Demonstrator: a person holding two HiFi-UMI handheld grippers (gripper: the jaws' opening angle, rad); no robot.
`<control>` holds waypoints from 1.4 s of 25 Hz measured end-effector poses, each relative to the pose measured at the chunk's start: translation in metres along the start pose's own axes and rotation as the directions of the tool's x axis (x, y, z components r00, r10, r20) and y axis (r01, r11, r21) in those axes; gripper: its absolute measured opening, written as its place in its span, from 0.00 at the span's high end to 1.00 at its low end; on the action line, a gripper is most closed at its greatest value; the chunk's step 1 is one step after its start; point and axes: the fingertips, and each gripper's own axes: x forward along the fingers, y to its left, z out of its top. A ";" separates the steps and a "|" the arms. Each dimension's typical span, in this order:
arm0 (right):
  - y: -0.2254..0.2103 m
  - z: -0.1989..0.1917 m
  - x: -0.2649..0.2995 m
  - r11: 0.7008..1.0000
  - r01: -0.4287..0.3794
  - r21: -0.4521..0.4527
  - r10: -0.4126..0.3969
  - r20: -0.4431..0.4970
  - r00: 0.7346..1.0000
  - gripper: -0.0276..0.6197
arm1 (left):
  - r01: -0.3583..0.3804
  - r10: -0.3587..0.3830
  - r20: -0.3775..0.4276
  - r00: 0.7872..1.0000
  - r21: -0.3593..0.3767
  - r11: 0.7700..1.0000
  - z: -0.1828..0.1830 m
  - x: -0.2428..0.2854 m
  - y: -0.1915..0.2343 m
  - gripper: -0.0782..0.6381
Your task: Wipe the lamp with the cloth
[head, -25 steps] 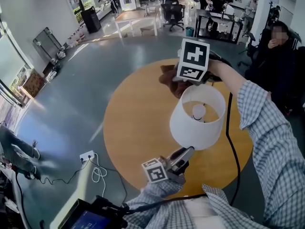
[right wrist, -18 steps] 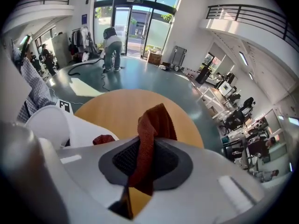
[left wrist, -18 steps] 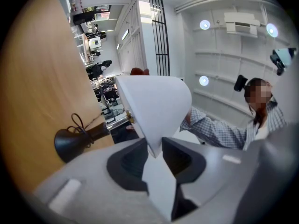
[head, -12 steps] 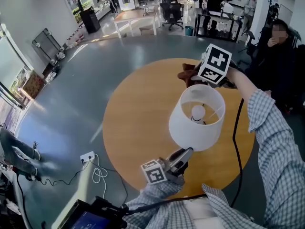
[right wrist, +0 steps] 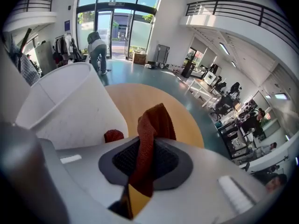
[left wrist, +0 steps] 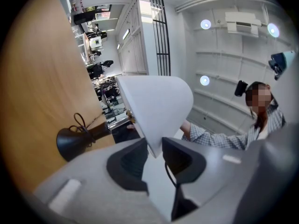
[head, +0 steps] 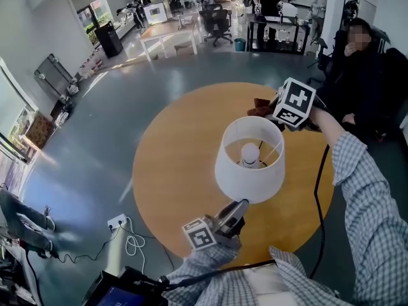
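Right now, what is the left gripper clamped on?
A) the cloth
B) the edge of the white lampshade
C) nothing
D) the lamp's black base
B: in the left gripper view the lampshade has its edge pinched between the jaws of the left gripper, while the cloth sits in the right gripper.

Place: I took it for a big open-plan office or lab hall.
Top of head view: I saw white desks [head: 167, 34], office chairs [head: 217, 23] and people at a workbench [head: 280, 27].
Floor: polished grey floor [head: 95, 126] surrounded my round wooden table [head: 178, 158]; a power strip [head: 116, 222] lay lower left.
Right gripper view: glass entrance doors [right wrist: 110, 31] stood upper left, a railed balcony [right wrist: 233, 10] upper right.
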 end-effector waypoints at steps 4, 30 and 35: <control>0.010 -0.026 -0.009 1.000 0.012 0.015 -0.011 -0.014 1.000 0.86 | 0.000 0.000 -0.002 1.000 -0.005 1.000 0.002 0.000 -0.001 0.76; 0.168 -0.059 -0.080 0.953 0.055 0.297 -0.175 0.395 0.902 0.86 | 0.004 -0.005 -0.015 1.000 -0.018 1.000 0.003 -0.003 -0.004 0.75; 0.200 -0.049 -0.083 0.936 0.039 0.349 -0.205 0.452 0.868 0.86 | 0.004 -0.004 -0.016 1.000 -0.022 1.000 0.003 -0.003 -0.004 0.75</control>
